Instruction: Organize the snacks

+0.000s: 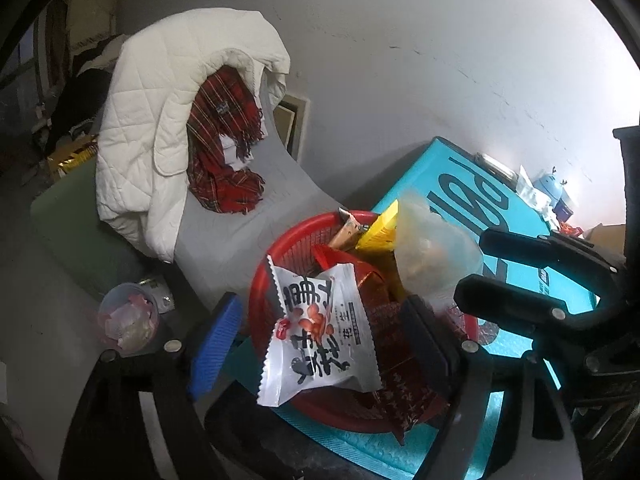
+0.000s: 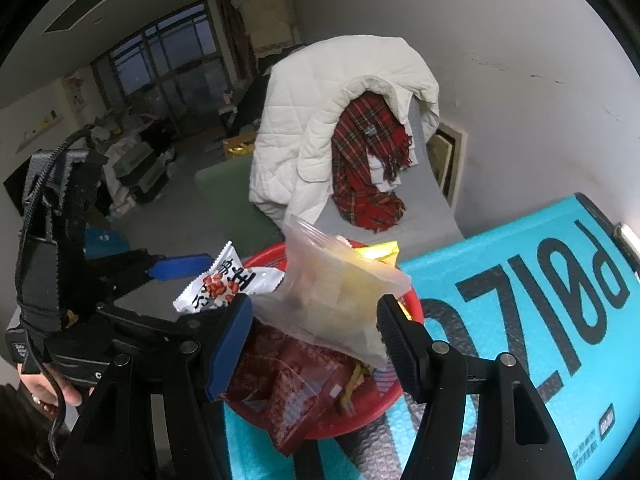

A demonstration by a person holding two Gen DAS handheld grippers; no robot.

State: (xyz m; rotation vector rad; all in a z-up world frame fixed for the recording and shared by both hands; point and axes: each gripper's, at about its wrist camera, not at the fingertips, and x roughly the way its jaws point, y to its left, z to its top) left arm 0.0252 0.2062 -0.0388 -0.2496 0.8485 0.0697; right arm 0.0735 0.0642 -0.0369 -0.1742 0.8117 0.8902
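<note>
A red mesh basket full of snacks stands on a teal surface. My left gripper is open. A white peanut packet lies on the basket's near edge between its pads, apart from the blue left pad. My right gripper is open around a clear plastic bag that stands in the basket, its lower corner by the right pad. Dark red packets and a yellow packet lie underneath.
The teal box with black letters carries the basket. Behind it a grey chair holds a white quilted jacket and a red plaid scarf. A clear cup of wrappers sits at the left. A hand holds the left gripper.
</note>
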